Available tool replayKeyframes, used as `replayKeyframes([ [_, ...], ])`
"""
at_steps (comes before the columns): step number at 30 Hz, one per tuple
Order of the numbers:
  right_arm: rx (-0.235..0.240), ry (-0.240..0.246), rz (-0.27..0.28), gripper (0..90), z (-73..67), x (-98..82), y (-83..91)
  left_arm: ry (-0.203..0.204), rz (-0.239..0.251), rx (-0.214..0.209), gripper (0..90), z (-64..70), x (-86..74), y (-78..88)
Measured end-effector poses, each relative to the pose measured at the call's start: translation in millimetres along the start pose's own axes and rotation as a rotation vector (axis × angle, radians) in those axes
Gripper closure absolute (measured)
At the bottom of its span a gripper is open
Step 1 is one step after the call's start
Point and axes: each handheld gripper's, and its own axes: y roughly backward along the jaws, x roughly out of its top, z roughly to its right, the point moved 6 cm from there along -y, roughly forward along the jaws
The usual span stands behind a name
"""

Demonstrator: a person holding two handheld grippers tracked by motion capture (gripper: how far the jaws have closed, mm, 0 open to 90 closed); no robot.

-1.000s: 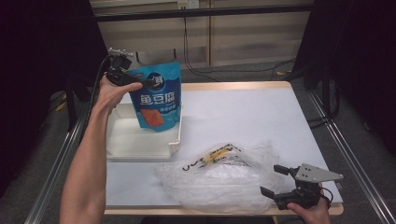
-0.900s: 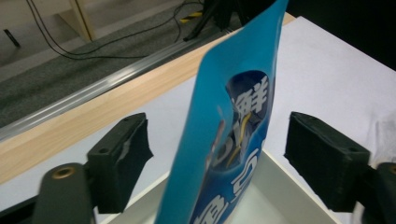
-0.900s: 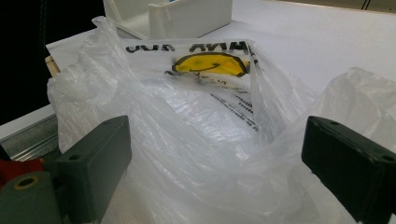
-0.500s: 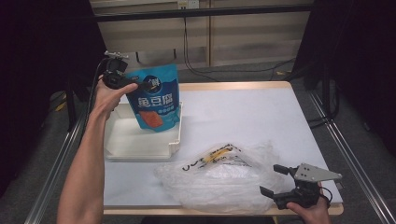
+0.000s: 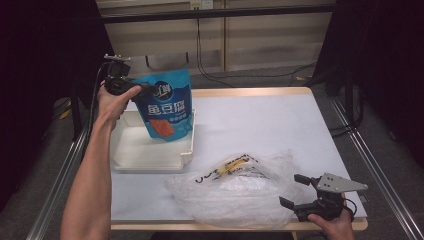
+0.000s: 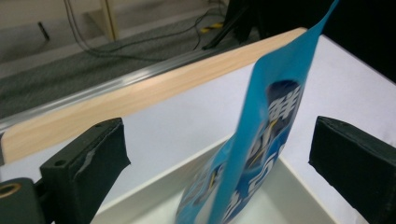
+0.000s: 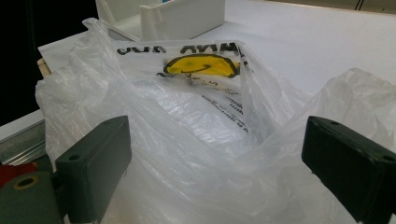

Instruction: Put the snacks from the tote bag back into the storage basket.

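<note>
left gripper [image 5: 131, 89]: fingers just opened wide, blue snack pouch [image 5: 167, 110] between them, not pressed, above white tray [image 5: 150, 152] | right gripper [image 5: 300, 192]: fingers spread, plastic bag [image 5: 235, 192] on desk [image 5: 260, 120] between them

1. A rectangular table [image 5: 260, 120] with a white top and a pale wooden edge takes up the middle of the high view.
2. A white plastic tray [image 5: 135, 150], shallow and open, sits on the left part of the table.
3. A crumpled clear plastic bag [image 5: 235, 192] printed with a yellow smiley face and black lettering lies on the near part of the table, just to the right of the tray's front corner and reaching the table's near edge.
4. The far right part of the table is bare white surface.
</note>
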Motion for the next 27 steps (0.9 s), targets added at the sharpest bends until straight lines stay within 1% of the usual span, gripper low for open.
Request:
replayKeyframes([
  [2, 0.001, 0.001, -0.006, 8.3, 0.8, -0.4, -0.3, -0.017, -0.007, 0.007, 3.8, 0.7, -2.5, 3.0],
  [3, -0.002, 0.004, -0.004, 8.3, 0.8, -0.2, -0.4, -0.017, 0.003, 0.012, 3.7, 1.3, -3.4, 4.6],
  [4, -0.002, 0.002, -0.004, 8.3, 0.0, -0.1, -0.4, -0.035, 0.008, 0.013, 3.4, 2.2, -5.3, 7.3],
  [5, -0.002, 0.002, -0.004, 8.3, 0.0, -0.1, -0.4, -0.035, 0.008, 0.013, 3.4, 2.2, -5.3, 7.3],
  [6, -0.001, 0.009, -0.006, 8.3, -2.0, 0.1, 0.2, -0.044, 0.013, -0.005, 2.6, 4.0, -9.3, 10.6],
  [7, -0.004, 0.009, -0.004, 8.3, -3.4, 0.5, 1.0, -0.044, 0.013, -0.005, 2.4, 4.0, -9.3, 10.6],
  [8, -0.004, 0.011, -0.002, 8.3, -4.6, 0.8, 1.5, -0.039, 0.015, 0.014, 2.8, 5.9, -14.1, 14.7],
  [9, -0.010, 0.009, -0.002, 8.3, -5.6, 1.1, 2.1, -0.039, 0.015, 0.014, 3.2, 5.9, -14.1, 14.7],
  [10, -0.011, 0.011, -0.003, 8.3, -6.0, 1.1, 2.3, -0.053, 0.007, 0.036, 3.2, 9.0, -19.8, 18.3],
  [11, -0.020, 0.023, -0.005, 8.3, -6.6, 1.1, 1.7, -0.061, 0.000, 0.048, 2.8, 9.7, -21.7, 19.6],
  [12, -0.025, 0.026, -0.008, 8.3, -7.0, 0.9, 1.2, -0.061, 0.000, 0.048, 2.9, 9.7, -21.7, 19.6],
  [13, -0.021, 0.023, -0.010, 8.3, -7.6, 0.8, 0.3, -0.075, 0.017, 0.053, 3.0, 15.8, -25.3, 23.8],
  [14, -0.026, 0.026, -0.010, 8.3, -7.5, 1.1, -0.1, -0.092, 0.018, 0.059, 2.8, 19.0, -26.0, 26.3],
  [15, -0.028, 0.026, -0.008, 8.4, -7.1, 1.5, 0.0, -0.097, 0.024, 0.070, 2.8, 21.9, -26.0, 27.4],
  [16, -0.027, 0.017, -0.003, 8.3, -7.3, 2.0, 0.1, -0.113, 0.042, 0.087, 3.1, 26.5, -24.8, 30.9],
  [17, -0.030, 0.011, 0.005, 8.4, -6.3, 2.8, 0.9, -0.142, 0.060, 0.069, 3.0, 31.3, -23.8, 34.4],
  [18, -0.034, 0.011, 0.008, 8.4, -5.3, 3.0, 1.5, -0.140, 0.082, 0.056, 3.0, 36.2, -22.5, 36.2],
  [21, -0.040, 0.003, 0.016, 8.4, -2.6, 3.1, 2.9, -0.138, 0.119, 0.074, 2.2, 42.6, -22.6, 43.6],
  [23, -0.045, -0.007, 0.025, 8.4, -1.2, 3.7, 4.3, -0.144, 0.120, 0.081, 1.9, 43.9, -24.4, 44.9],
  [24, -0.049, -0.003, 0.027, 8.4, -0.3, 3.9, 5.1, -0.151, 0.122, 0.079, 1.9, 45.6, -28.5, 47.9],
  [25, -0.055, -0.002, 0.030, 8.4, 0.4, 4.1, 6.1, -0.150, 0.121, 0.082, 1.9, 46.4, -29.7, 49.9],
  [27, -0.056, -0.008, 0.033, 8.4, 1.0, 4.3, 6.7, -0.164, 0.124, 0.082, 2.0, 48.2, -31.4, 54.2],
])
